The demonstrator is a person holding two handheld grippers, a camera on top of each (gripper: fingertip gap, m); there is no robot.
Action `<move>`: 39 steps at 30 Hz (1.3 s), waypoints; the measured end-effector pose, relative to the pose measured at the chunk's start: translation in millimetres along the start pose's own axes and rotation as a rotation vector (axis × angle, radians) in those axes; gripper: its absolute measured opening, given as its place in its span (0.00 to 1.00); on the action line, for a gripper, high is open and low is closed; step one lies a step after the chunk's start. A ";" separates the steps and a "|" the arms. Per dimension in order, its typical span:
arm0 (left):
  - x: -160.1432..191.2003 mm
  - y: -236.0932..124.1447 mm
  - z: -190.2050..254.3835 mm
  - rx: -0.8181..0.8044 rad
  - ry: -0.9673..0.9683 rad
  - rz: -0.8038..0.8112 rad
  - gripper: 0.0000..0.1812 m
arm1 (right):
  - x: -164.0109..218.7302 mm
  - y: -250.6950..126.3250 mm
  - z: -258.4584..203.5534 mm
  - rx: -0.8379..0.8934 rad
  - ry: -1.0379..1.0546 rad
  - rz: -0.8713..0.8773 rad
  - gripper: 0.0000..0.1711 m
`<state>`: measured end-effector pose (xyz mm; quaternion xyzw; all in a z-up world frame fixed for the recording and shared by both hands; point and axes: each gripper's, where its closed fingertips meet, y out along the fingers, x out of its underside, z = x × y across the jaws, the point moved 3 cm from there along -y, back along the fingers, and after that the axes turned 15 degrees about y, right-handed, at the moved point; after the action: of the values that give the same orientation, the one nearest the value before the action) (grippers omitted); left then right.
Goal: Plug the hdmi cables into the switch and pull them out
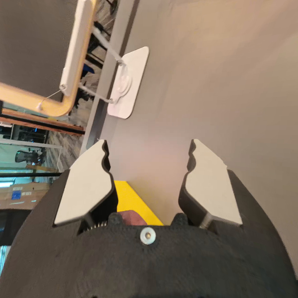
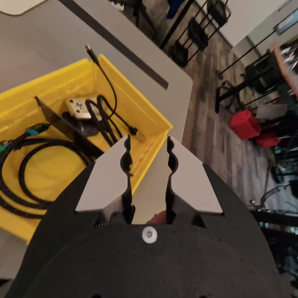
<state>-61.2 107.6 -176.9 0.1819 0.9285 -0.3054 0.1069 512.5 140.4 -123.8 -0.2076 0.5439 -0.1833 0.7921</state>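
Hovering with both the left gripper (image 1: 149, 145) and right gripper (image 2: 148, 140) parted and empty, we find the coiled hdmi cables (image 2: 32, 161) in the yellow bin (image 2: 145, 112), left of and below the right one. We judge them light and springy, best gripped by the rigid blue-banded plug (image 2: 34, 130); we cannot pick out the switch.

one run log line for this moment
left gripper: open, empty, over table | right gripper: open, empty, at yellow bin corner | hdmi cables: coiled in bin | phase: pre-grasp
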 end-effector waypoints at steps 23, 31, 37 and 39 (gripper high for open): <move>259.8 -128.2 -49.4 -0.243 -0.543 -0.546 0.59 | 103.2 -42.8 -20.2 -0.118 0.357 -0.004 0.34; 322.6 -114.3 11.6 -0.050 -0.892 -0.595 0.57 | 131.3 -12.4 -39.3 -0.042 0.300 -0.161 0.30; 346.1 -107.5 32.9 0.006 -0.833 -0.692 0.36 | 134.3 7.0 -31.7 -0.017 0.312 -0.122 0.21; 351.5 -103.9 33.9 0.002 -0.822 -0.688 0.29 | 132.1 10.6 -32.1 -0.062 0.326 -0.101 0.19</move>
<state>-420.3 105.2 -257.6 -0.2677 0.8157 -0.3697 0.3554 528.0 77.0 -243.5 -0.2266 0.6593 -0.2373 0.6765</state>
